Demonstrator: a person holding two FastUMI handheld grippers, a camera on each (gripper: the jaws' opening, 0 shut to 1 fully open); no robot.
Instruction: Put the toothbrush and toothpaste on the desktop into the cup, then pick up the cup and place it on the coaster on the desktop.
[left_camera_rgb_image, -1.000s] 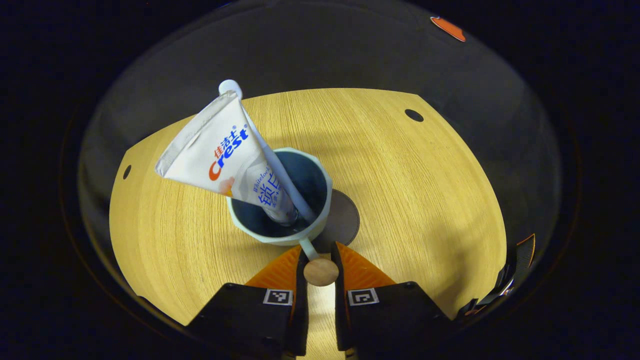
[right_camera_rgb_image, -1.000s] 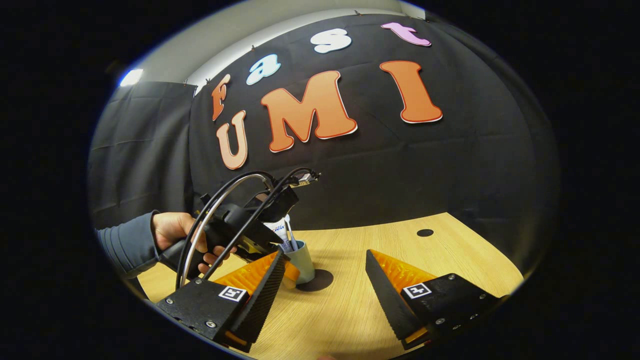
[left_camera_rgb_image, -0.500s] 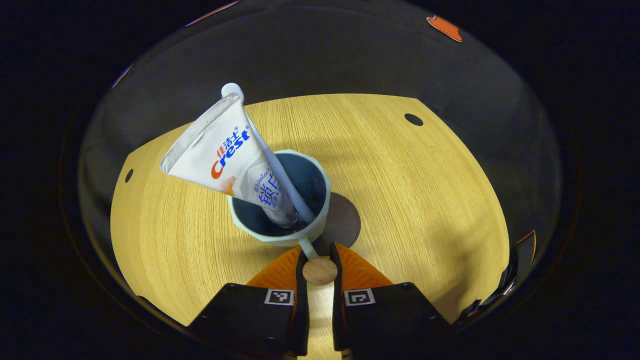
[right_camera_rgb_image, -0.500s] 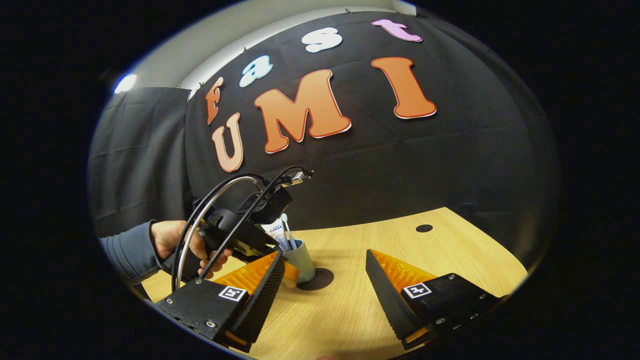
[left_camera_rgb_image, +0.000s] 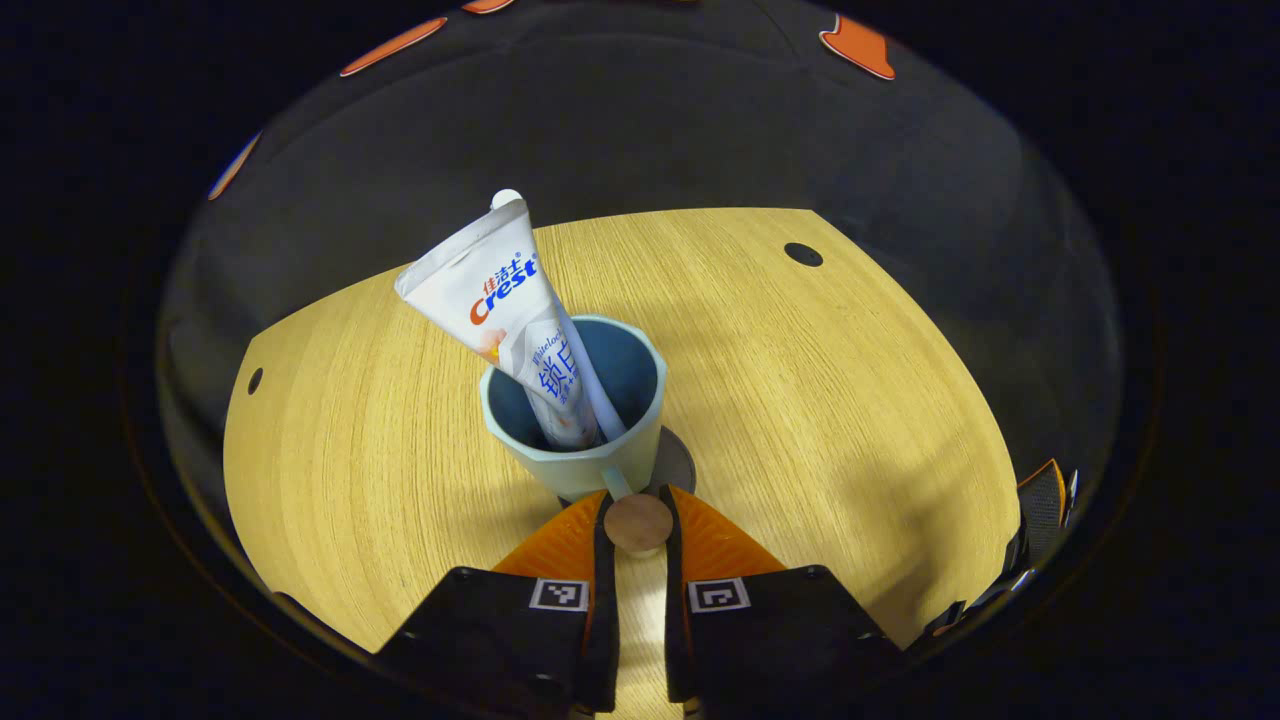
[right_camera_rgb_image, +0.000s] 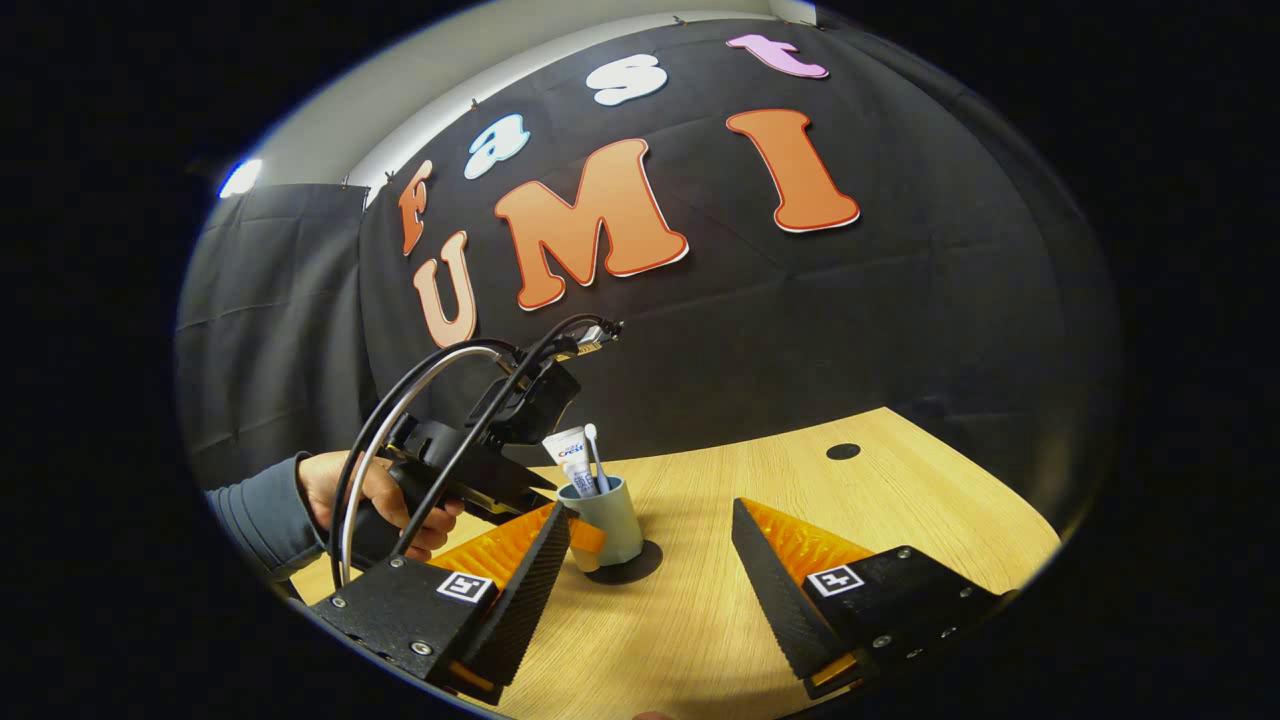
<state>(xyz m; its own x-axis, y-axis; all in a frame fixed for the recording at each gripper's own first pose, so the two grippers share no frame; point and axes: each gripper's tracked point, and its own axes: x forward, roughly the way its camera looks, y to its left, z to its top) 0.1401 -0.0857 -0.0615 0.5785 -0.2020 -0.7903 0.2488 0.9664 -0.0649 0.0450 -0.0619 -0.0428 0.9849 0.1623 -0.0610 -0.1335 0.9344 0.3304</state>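
Note:
A pale blue-green cup (left_camera_rgb_image: 575, 440) stands upright with a white toothpaste tube (left_camera_rgb_image: 505, 300) and a white toothbrush (left_camera_rgb_image: 507, 198) leaning in it. My left gripper (left_camera_rgb_image: 638, 520) is shut on the cup's handle, whose round wooden knob (left_camera_rgb_image: 638, 523) sits between the fingers. The dark round coaster (left_camera_rgb_image: 675, 462) peeks out from under the cup's right side. In the right gripper view the cup (right_camera_rgb_image: 608, 518) is over the coaster (right_camera_rgb_image: 630, 568); I cannot tell whether they touch. A hand (right_camera_rgb_image: 345, 490) holds the left gripper (right_camera_rgb_image: 582, 542) there. My right gripper (right_camera_rgb_image: 650, 508) is open, near the table front.
The wooden table (left_camera_rgb_image: 820, 400) has small dark holes at its far right (left_camera_rgb_image: 803, 254) and far left (left_camera_rgb_image: 255, 380). Black cloth walls close in behind it. The right gripper's finger (left_camera_rgb_image: 1045, 500) shows at the right edge of the left gripper view.
The left gripper has carried the cup to the right, from beside the coaster to over it, and lower. The right gripper has stayed open and nearly still.

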